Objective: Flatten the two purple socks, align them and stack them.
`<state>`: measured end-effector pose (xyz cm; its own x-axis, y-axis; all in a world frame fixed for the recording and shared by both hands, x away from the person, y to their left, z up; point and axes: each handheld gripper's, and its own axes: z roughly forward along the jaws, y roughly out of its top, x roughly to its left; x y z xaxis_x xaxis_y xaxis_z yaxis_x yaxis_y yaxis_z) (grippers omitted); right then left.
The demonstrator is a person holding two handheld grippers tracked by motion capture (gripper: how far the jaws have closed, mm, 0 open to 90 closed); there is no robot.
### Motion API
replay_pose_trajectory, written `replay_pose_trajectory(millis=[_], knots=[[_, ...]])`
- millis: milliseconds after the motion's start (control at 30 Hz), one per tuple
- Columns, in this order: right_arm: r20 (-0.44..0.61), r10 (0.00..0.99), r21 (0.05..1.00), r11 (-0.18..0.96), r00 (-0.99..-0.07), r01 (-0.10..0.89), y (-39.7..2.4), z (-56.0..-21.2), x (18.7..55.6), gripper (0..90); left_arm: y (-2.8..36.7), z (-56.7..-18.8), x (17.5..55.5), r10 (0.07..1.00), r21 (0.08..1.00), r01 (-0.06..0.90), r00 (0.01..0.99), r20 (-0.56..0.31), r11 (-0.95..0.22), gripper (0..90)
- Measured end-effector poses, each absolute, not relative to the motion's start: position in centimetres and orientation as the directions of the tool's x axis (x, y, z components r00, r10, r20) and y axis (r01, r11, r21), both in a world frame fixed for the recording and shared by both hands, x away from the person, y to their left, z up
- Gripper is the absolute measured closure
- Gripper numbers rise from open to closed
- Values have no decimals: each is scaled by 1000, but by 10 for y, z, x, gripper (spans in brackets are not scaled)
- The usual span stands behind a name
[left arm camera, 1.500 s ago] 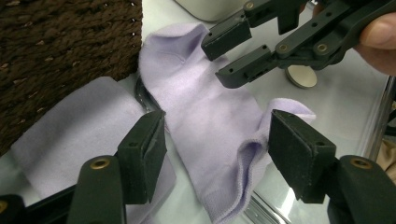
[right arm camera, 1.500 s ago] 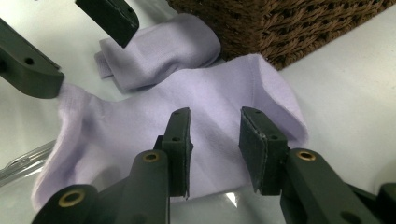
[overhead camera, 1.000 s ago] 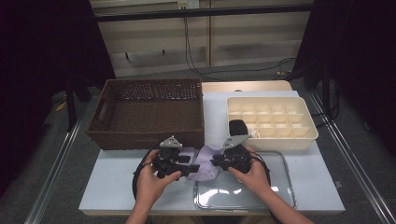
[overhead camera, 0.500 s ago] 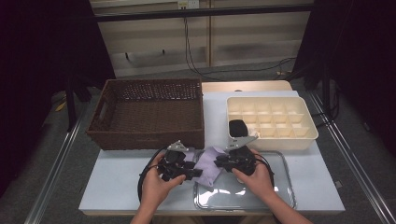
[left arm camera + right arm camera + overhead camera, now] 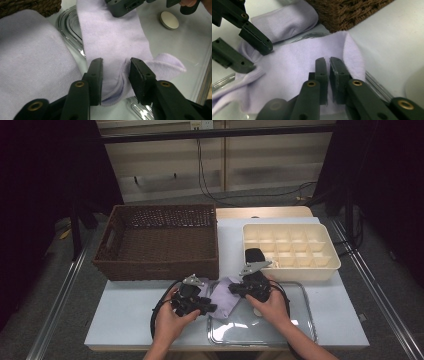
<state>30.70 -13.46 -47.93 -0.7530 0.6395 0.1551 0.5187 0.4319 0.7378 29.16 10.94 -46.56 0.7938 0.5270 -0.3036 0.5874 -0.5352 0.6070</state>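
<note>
lilac sock (image 5: 225,296) — lengthwise between grippers

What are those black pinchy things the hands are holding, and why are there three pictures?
A person holds black two-jaw tongs, one in each hand. One picture looks down from above the table; the other two come from small cameras riding on each tool. The right tongs are shut on a soft lilac sock. The left tongs have just been closing around its bunched end, pads not yet pinching. The sock lies partly on a clear plastic tray. Behind stand a brown woven basket and a cream divided box.
</note>
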Motion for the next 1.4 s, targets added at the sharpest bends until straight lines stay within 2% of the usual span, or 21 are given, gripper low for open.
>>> replay_pose_trajectory(millis=[133, 167, 333, 433, 600, 700, 800, 867, 1100, 1267, 1333, 1400], knots=[[158, 643, 732, 433, -750, 526, -139, -478, 303, 883, 108, -464, 290, 509, 609, 579, 803, -310, -543, 736], [157, 644, 729, 436, -749, 528, -140, -477, 301, 887, 108, -464, 290, 510, 608, 575, 806, -302, -548, 776], [185, 648, 713, 429, -738, 555, -145, -475, 293, 896, 111, -459, 291, 523, 606, 553, 815, -251, -572, 857], [203, 647, 705, 425, -735, 568, -144, -474, 289, 878, 116, -460, 294, 528, 598, 569, 806, -269, -564, 861], [172, 634, 750, 412, -754, 518, -137, -464, 293, 784, 115, -458, 293, 530, 600, 570, 804, -268, -561, 861], [178, 623, 761, 404, -762, 508, -130, -459, 299, 777, 116, -458, 294, 526, 600, 564, 809, -262, -568, 860], [176, 626, 745, 420, -760, 518, -126, -463, 307, 795, 118, -460, 294, 529, 597, 574, 803, -275, -561, 860], [177, 630, 726, 435, -756, 532, -126, -469, 310, 841, 120, -460, 294, 528, 591, 572, 805, -271, -569, 861], [197, 637, 710, 431, -745, 556, -144, -475, 300, 899, 120, -460, 296, 535, 590, 574, 802, -264, -568, 864], [232, 619, 694, 436, -751, 573, -149, -473, 284, 899, 124, -459, 297, 546, 598, 583, 793, -270, -550, 862], [222, 616, 697, 442, -756, 565, -149, -470, 279, 850, 125, -461, 298, 543, 596, 584, 793, -275, -551, 861], [220, 612, 716, 427, -760, 552, -148, -465, 279, 840, 124, -461, 298, 542, 598, 584, 794, -276, -550, 858]])
